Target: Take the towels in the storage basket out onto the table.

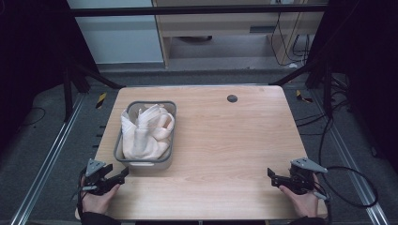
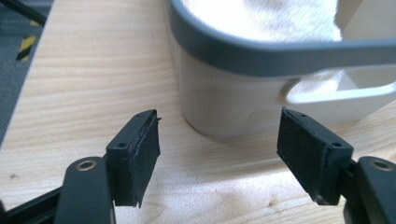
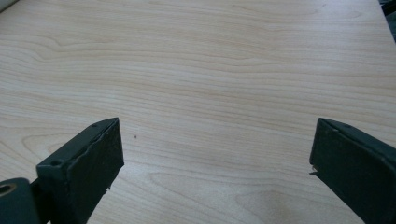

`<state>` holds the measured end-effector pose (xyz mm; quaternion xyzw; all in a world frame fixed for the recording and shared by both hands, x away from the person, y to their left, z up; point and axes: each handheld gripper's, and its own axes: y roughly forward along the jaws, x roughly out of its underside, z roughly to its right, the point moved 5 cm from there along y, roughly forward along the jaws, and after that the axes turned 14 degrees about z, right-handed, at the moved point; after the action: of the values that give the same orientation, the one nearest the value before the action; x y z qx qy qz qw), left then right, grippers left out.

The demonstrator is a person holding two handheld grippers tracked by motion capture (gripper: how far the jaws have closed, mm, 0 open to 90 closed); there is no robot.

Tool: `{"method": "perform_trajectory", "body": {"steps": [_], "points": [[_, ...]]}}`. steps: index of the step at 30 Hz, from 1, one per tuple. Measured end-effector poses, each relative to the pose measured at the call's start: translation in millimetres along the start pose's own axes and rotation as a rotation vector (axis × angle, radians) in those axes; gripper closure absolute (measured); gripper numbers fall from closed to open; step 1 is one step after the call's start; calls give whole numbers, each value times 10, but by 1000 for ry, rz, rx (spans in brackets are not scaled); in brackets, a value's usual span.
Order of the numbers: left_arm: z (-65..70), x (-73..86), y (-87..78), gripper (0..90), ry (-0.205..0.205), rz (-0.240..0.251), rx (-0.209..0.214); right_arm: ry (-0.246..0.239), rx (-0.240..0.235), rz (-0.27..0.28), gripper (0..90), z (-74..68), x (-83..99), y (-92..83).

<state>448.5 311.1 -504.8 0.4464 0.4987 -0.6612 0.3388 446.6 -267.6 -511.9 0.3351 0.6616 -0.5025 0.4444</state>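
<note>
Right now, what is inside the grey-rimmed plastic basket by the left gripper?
The grey-rimmed plastic basket holds a crumpled cream-white cloth, heaped up to its rim. The cloth covers the basket's floor, so anything beneath it cannot be seen.

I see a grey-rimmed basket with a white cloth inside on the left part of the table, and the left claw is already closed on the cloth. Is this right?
Not quite. The left claw is open and holds nothing; it sits just before the basket, as the left gripper view shows. The white cloth does lie inside the basket on the table's left part.
</note>
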Motion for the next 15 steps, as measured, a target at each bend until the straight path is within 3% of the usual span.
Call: {"method": "perform_trajectory", "body": {"steps": [7, 10, 15], "points": [[38, -101, -47, 291, -8, 28, 13, 3, 9, 17, 13, -17, -45, -1], [50, -165, -85, 294, -25, 46, 25, -39, -5, 23, 71, -49, -45, -21], [60, -227, -123, 295, -32, 57, 36, -45, -19, 33, 110, -71, -51, -35]]}}
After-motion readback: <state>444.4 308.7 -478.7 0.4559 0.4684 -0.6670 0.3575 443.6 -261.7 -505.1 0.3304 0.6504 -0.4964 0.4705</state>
